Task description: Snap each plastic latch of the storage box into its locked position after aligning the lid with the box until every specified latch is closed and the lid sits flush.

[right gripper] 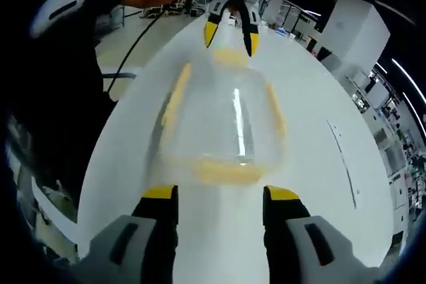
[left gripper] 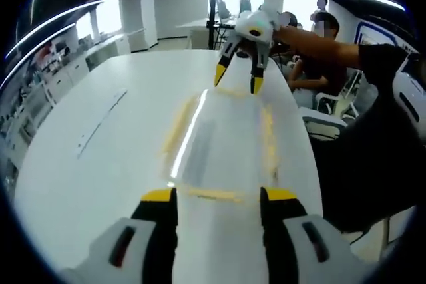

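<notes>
A clear plastic storage box point(left gripper: 219, 141) with its lid on lies lengthwise on the white table point(left gripper: 100, 144). Blurred yellow latches run along its long sides point(left gripper: 176, 128) and ends. My left gripper point(left gripper: 219, 195) is open, its yellow-tipped jaws on either side of the box's near end latch point(left gripper: 213, 194). My right gripper point(left gripper: 238, 79) is open at the far end, tips pointing down at that end's latch. In the right gripper view, the box point(right gripper: 226, 121) lies ahead with a yellow latch point(right gripper: 223, 171) just beyond my open right gripper point(right gripper: 221, 195); the left gripper point(right gripper: 231, 36) hovers open over the opposite end.
The table's edge point(left gripper: 313, 164) runs close along the box's right side, with a dark sleeve point(left gripper: 373, 131) beyond it. People sit by chairs point(left gripper: 319, 101) at the back right. A faint line point(left gripper: 100, 124) marks the tabletop to the left. A cable point(right gripper: 143, 38) hangs off the table.
</notes>
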A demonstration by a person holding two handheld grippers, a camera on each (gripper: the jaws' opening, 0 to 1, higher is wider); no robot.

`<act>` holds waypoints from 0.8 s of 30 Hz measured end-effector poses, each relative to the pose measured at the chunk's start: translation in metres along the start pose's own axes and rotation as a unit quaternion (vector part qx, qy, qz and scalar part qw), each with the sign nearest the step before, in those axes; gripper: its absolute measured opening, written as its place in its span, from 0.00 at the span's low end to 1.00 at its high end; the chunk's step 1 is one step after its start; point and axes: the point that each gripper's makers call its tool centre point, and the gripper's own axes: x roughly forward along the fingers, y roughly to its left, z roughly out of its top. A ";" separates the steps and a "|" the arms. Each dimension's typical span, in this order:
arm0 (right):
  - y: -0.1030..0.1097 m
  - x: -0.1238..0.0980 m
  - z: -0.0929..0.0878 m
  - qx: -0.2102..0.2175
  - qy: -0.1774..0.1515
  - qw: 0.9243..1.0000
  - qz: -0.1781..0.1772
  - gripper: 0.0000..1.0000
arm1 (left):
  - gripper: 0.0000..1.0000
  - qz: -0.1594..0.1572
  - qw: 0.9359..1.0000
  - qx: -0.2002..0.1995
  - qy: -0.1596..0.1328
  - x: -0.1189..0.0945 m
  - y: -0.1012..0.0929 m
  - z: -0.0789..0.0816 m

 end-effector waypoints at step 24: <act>0.001 -0.003 0.049 0.280 -0.198 0.917 -0.205 0.84 | 0.62 0.030 0.994 -0.084 -0.058 0.040 0.030 0.019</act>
